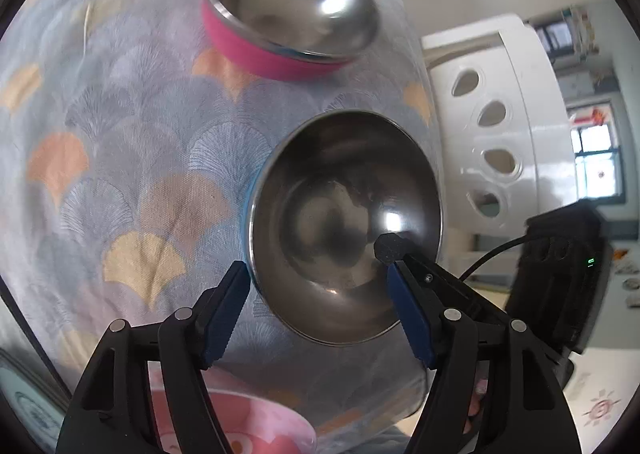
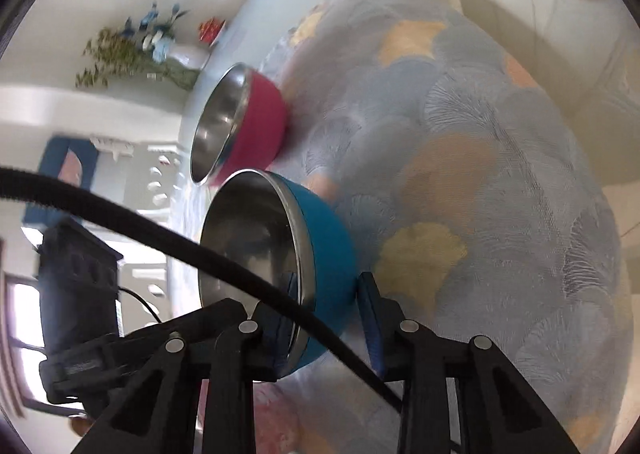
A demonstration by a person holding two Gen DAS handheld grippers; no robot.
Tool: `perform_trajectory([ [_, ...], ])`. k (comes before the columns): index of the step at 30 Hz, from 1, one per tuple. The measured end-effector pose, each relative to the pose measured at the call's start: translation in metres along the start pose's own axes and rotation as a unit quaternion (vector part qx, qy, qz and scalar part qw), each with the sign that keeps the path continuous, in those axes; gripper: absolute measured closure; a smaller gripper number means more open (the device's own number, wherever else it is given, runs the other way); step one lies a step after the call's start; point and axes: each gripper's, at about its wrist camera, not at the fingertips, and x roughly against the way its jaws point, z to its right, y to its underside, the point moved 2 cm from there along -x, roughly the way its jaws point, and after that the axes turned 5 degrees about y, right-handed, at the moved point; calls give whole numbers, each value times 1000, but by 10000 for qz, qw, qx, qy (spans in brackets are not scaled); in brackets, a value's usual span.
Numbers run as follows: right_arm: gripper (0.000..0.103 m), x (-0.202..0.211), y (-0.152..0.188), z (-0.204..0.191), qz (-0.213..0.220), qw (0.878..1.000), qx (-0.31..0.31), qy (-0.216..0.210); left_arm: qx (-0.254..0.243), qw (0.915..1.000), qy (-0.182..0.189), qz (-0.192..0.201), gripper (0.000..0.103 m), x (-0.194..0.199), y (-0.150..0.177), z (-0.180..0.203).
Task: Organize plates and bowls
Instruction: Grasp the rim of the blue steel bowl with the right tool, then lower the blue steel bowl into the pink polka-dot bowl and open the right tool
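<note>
Looking through the left wrist view first, the left claw (image 1: 316,274) stands spread, its blue pads (image 1: 224,314) on either side of empty air, holding nothing. Just past its tips the blue bowl (image 1: 346,225) shows its steel inside, tilted toward the camera, with the tip of the right claw's finger reaching over its near rim. Farther off, the pink bowl (image 1: 292,9) sits apart on the patterned cloth (image 1: 120,133) covering the bench. A pink patterned dish (image 1: 240,426) shows at the bottom edge, under the left claw; what it is exactly is hard to tell.

Turning to the right wrist view, the right claw (image 2: 324,318) has its jaws drawn in on the wall of the blue bowl (image 2: 324,238), one finger inside the rim and one pad (image 2: 370,318) against the blue outside; it appears to pinch the bowl, which hangs tipped on its side. The pink bowl (image 2: 260,125) lies just beyond it, not nested. A black cable (image 2: 160,234) crosses the view.

Judging by this, the sorting is at an early-to-middle stage: one bowl is gripped, the two bowls remain unstacked, and no tidy pile of plates is visible.
</note>
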Motion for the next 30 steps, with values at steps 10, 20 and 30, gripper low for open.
perform_trajectory([
  [10,74,47,29,16,-8,10000,15,-19,-691,9965,356,-294,34,7,29,38],
  [20,74,67,75,28,-617,9960,322,560,-1281,9876,222,-878,34,-9,98,58],
  [30,74,57,91,45,-765,9947,8,692,-1376,9839,261,-1110,34,-19,117,59],
])
